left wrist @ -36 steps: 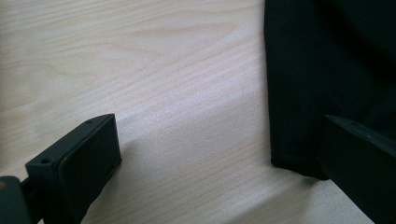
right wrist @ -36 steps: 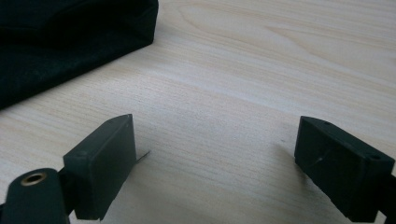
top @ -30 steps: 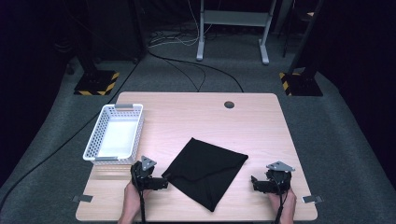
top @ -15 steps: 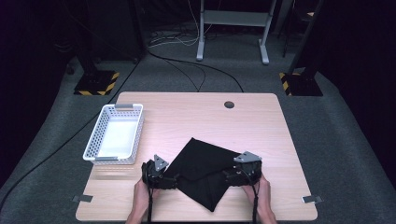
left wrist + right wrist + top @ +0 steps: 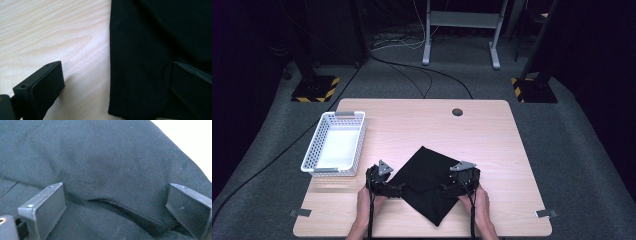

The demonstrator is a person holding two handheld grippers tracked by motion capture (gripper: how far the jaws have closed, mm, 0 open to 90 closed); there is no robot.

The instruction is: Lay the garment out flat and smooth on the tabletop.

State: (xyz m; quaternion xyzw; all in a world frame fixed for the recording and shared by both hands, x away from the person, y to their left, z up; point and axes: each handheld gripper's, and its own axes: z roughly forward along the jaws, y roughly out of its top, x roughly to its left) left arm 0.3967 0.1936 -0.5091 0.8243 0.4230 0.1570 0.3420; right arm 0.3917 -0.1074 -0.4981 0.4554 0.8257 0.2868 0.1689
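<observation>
High view: both claws, left claw [image 5: 398, 190] and right claw [image 5: 448, 189], wide open over black cloth [image 5: 429, 182] on tabletop [image 5: 412, 125]. Grasp step; next, close on edges.

- A light wooden table [image 5: 422, 125] with rounded corners stands in the middle, its grain pale, with a small round dark hole [image 5: 457, 112] near its far edge.
- Grey carpet [image 5: 577, 150] covers the floor all round the table.
- Black cables [image 5: 422, 75] snake over the carpet beyond the far edge.
- A grey metal frame [image 5: 460, 30] on two legs stands at the far side, centre.
- Dark stands rest on bases marked with yellow and black stripes, one far left [image 5: 314, 89], one far right [image 5: 532, 90].
- The surroundings lie in deep shadow; light falls mainly on the table.
</observation>
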